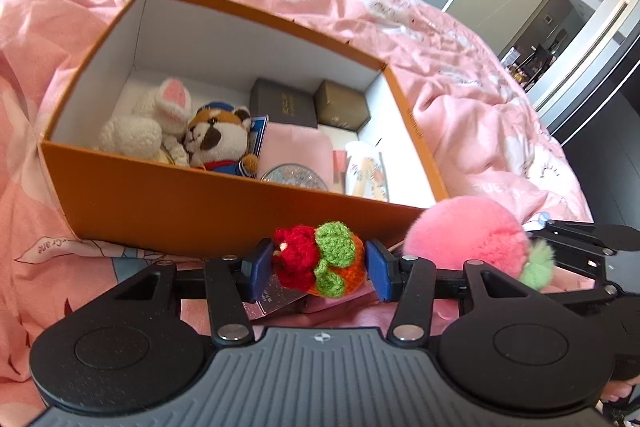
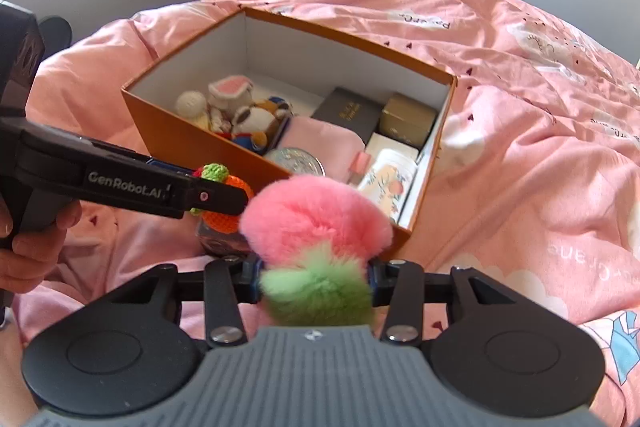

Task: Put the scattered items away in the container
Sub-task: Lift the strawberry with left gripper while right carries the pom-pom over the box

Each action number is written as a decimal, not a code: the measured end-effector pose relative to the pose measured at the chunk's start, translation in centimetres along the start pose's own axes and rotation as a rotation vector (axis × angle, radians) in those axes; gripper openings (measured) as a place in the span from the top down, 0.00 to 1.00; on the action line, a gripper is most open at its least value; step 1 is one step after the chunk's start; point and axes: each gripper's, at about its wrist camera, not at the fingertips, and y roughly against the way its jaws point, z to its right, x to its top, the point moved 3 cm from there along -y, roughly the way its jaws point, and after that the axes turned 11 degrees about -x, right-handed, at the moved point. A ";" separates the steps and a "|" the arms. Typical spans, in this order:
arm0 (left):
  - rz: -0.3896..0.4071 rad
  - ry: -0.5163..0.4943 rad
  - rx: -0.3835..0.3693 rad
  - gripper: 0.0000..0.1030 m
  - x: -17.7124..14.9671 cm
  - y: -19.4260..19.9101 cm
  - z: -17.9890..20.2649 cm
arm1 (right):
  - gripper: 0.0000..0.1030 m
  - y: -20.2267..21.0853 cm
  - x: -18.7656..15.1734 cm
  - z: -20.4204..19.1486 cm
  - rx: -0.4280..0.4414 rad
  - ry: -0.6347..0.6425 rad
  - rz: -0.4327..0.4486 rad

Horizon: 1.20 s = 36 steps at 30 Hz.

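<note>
An orange box (image 1: 132, 195) with a white inside sits on the pink bed; it also shows in the right wrist view (image 2: 192, 143). My left gripper (image 1: 318, 269) is shut on a crocheted red, green and orange toy (image 1: 320, 259), just in front of the box's near wall. My right gripper (image 2: 316, 281) is shut on a fluffy pink peach toy (image 2: 316, 215) with green leaves, also near the box's front corner. The peach also shows in the left wrist view (image 1: 464, 235). The crocheted toy shows in the right wrist view (image 2: 230, 215) beside the left gripper.
Inside the box lie a white bunny plush (image 1: 160, 115), a brown-and-white plush (image 1: 220, 143), a dark box (image 1: 284, 103), a gold box (image 1: 342, 105), a pink cloth (image 1: 296, 151), a glittery round item (image 1: 294, 179) and a printed cup (image 1: 366, 175). A small clear packet (image 2: 220, 239) lies on the quilt under the left gripper.
</note>
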 end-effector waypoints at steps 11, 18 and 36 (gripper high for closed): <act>0.146 -0.056 -0.019 0.44 3.3 5.1 2.0 | 0.54 2.9 4.7 -0.4 0.039 0.011 0.166; 0.191 -0.098 0.027 0.44 6.0 5.3 1.7 | 0.54 1.4 7.7 -0.3 0.076 -0.016 0.193; 0.240 -0.143 0.123 0.44 12.2 3.6 -1.7 | 0.55 -4.6 14.5 -0.1 0.099 -0.066 0.237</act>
